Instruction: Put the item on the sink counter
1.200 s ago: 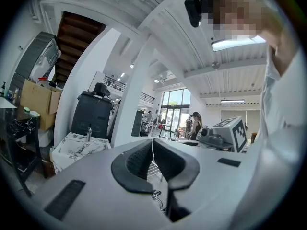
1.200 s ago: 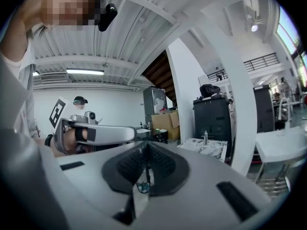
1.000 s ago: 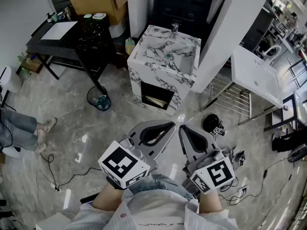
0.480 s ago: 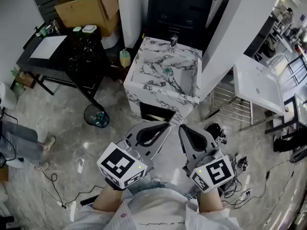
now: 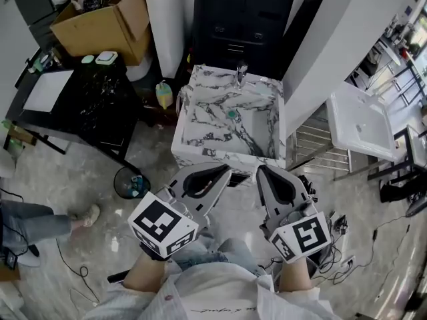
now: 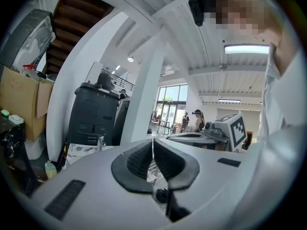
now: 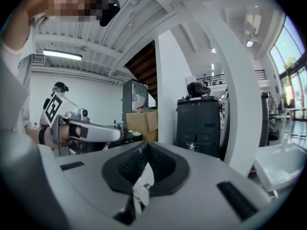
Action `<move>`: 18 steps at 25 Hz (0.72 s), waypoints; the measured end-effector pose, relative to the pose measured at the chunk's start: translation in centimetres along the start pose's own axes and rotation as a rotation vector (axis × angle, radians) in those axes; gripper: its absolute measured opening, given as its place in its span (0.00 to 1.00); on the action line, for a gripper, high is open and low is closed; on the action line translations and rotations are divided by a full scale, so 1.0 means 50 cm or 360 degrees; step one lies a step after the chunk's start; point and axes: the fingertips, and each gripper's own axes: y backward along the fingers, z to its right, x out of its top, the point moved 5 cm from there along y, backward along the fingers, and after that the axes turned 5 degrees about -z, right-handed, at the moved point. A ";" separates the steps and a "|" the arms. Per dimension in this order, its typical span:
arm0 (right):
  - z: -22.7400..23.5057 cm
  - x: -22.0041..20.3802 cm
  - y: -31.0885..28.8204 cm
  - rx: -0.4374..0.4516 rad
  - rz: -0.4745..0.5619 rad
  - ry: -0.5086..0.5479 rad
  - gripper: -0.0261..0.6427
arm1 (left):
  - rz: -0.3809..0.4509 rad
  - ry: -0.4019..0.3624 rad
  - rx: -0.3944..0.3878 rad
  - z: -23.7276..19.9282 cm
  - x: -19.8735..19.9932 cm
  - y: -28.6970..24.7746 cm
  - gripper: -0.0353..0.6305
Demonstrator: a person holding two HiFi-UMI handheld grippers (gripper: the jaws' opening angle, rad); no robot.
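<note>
The marble sink counter [image 5: 200, 122] stands just beyond both grippers, with a chrome faucet [image 5: 241, 72] at its back and a green drain [image 5: 231, 114] in the basin. My left gripper [image 5: 225, 171] is shut and holds nothing; its tip is close to the counter's front edge. My right gripper [image 5: 262, 170] is beside it, also shut and empty. In the left gripper view the pads [image 6: 144, 158] meet along a thin line. The right gripper view shows its pads [image 7: 136, 163] pressed together. No loose item lies on the counter.
A yellow bottle [image 5: 163, 93] stands on the floor left of the counter. Further left is a black table [image 5: 80, 112] with small things, and a cardboard box [image 5: 100, 22] behind it. A bin [image 5: 130, 184], a white basin [image 5: 360, 122], a metal rack [image 5: 320, 149] and floor cables [image 5: 333, 245] surround me.
The sink counter has come nearer and now sits straight ahead of both gripper tips. Both grippers stay shut and side by side.
</note>
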 end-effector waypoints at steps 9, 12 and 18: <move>0.019 -0.014 -0.080 -0.0106 -0.0116 0.0037 0.06 | -0.0045 0.0095 -0.0028 -0.104 -0.016 -0.025 0.09; 0.037 -0.021 -0.096 -0.0094 -0.0113 -0.0005 0.05 | -0.0060 0.0099 -0.0014 -0.118 -0.022 -0.042 0.09; 0.088 -0.021 -0.147 -0.0067 -0.0107 -0.0013 0.05 | -0.0045 0.0093 0.0010 -0.146 -0.011 -0.084 0.09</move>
